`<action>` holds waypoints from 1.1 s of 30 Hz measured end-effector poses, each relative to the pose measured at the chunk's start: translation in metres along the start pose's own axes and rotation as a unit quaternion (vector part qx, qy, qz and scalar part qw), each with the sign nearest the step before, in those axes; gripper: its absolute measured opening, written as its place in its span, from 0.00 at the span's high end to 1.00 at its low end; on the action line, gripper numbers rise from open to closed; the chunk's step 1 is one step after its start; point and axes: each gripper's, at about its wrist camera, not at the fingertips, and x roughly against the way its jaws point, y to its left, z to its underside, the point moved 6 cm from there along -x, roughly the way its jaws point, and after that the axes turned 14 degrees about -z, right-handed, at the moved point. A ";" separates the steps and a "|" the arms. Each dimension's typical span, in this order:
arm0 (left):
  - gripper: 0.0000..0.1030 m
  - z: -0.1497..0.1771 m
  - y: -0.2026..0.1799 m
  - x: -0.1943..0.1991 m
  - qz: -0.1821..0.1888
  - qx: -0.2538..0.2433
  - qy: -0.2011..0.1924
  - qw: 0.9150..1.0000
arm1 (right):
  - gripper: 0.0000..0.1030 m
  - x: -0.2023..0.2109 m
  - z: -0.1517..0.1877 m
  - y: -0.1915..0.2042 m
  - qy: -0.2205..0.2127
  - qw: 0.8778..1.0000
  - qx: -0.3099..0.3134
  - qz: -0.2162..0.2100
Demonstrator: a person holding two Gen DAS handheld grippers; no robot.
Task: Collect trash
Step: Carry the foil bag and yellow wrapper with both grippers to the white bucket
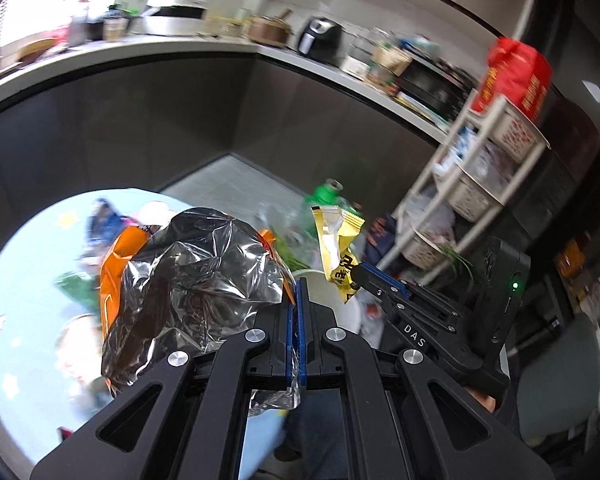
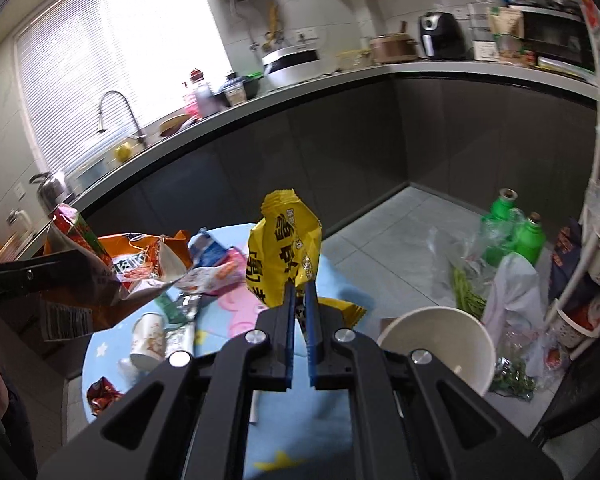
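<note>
Foil-lined orange bag (image 1: 188, 280) clamped in left tool (image 1: 296, 300), yellow wrapper (image 2: 284, 256) clamped in right tool (image 2: 299, 292)

two grippers are seen: the left gripper (image 1: 296, 292) and the right gripper (image 2: 299, 292). two green bottles (image 2: 504, 224) are counted on the floor, one white bucket (image 2: 440, 340), one paper cup (image 2: 148, 340) and one round table (image 2: 300, 420).
</note>
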 end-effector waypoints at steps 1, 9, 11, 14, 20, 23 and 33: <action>0.98 0.000 -0.010 -0.006 0.007 -0.006 0.005 1.000 | 0.94 0.005 0.002 -0.009 -0.002 1.000 -0.006 0.007; 0.98 -0.006 -0.081 -0.077 0.052 -0.060 0.047 0.996 | 0.94 0.035 0.025 -0.087 -0.015 0.996 -0.061 0.057; 0.98 -0.002 -0.094 -0.101 0.063 -0.068 0.064 0.994 | 0.94 0.038 0.032 -0.104 -0.015 0.995 -0.074 0.065; 0.98 0.007 -0.110 -0.139 0.073 -0.074 0.089 0.991 | 0.94 0.038 0.040 -0.128 -0.013 0.993 -0.098 0.066; 0.98 0.027 -0.127 -0.215 0.082 -0.058 0.144 0.984 | 0.94 0.036 0.059 -0.172 -0.008 0.987 -0.136 0.081; 0.98 0.034 -0.139 -0.244 0.077 -0.064 0.159 0.982 | 0.94 0.035 0.066 -0.189 -0.005 0.985 -0.148 0.087; 0.41 0.037 -0.142 -0.270 0.032 -0.081 0.138 0.987 | 0.94 0.018 0.081 -0.218 0.010 0.983 -0.163 0.089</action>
